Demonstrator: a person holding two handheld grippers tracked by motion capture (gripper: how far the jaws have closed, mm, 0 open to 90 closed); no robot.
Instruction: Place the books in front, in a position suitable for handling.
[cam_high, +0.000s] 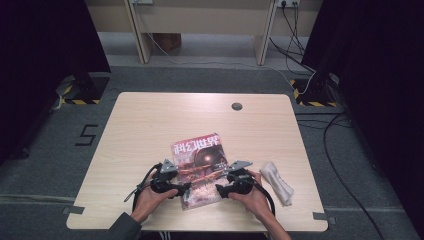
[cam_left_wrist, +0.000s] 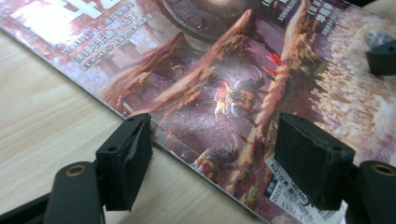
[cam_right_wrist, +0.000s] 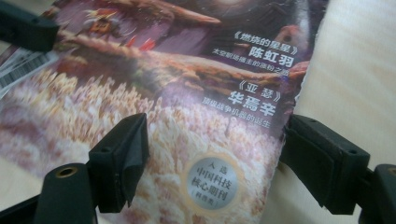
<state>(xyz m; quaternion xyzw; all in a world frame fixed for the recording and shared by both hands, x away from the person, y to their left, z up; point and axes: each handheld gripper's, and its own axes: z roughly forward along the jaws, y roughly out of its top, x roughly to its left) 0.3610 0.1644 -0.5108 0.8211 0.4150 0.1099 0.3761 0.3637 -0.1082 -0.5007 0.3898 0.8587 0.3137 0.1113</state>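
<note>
Pale wood-grain laminate covers the surface (cam_high: 150, 125) in the high view. A glossy magazine (cam_high: 199, 167) with a reddish-purple cover lies closed and flat near its front edge, turned slightly askew. The left hand-held gripper (cam_high: 186, 189) rests at the magazine's lower left corner, and the right hand-held gripper (cam_high: 220, 190) at its lower right side. A crumpled white cloth (cam_high: 278, 181) lies just beside the right hand, apart from the magazine.

In the left hand-held gripper view, the jaws stand apart, holding nothing. One pad (cam_left_wrist: 127, 158) hovers over bare wood beside the spine edge; the other pad (cam_left_wrist: 310, 158) sits above the cover near a barcode label (cam_left_wrist: 285, 193).

In the right hand-held gripper view, the jaws are also spread and hold nothing. One pad (cam_right_wrist: 122, 161) is above the cover art; the other pad (cam_right_wrist: 322, 161) lies just past the ragged page edge (cam_right_wrist: 292, 100).

The work appears to be at its beginning: both tools are placed at the magazine, but nothing is gripped, lifted or opened yet.
</note>
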